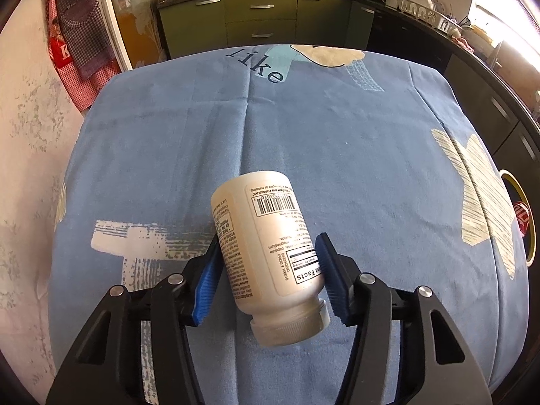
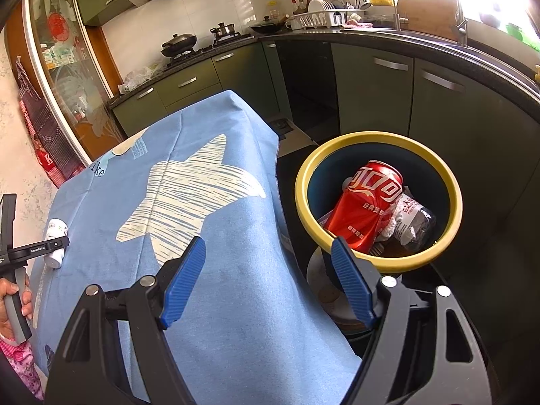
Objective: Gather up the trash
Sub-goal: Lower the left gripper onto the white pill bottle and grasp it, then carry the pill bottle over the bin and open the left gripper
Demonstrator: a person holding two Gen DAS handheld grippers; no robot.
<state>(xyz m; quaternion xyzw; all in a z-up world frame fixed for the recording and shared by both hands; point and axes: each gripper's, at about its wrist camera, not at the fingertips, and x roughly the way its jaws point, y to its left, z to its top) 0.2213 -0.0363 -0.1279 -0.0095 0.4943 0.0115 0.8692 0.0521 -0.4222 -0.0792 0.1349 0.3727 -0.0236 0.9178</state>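
Observation:
A white pill bottle (image 1: 270, 249) with a printed label lies on its side on the blue tablecloth (image 1: 303, 128), cap toward me. My left gripper (image 1: 268, 256) has its blue pads on both sides of the bottle, touching it. The bottle also shows small at the far left of the right wrist view (image 2: 55, 236), beside the left gripper's body. My right gripper (image 2: 270, 253) is open and empty, above the table's right edge. A yellow-rimmed bin (image 2: 381, 141) stands beside the table, holding a red cola can (image 2: 368, 206) and a crumpled wrapper (image 2: 413, 219).
The table is covered with a blue cloth with star prints (image 2: 189, 189). Green kitchen cabinets (image 1: 260, 17) and a dark counter run along the back and right. An apron (image 1: 77, 40) hangs on the left wall. The bin's rim shows at the table's right edge (image 1: 521, 192).

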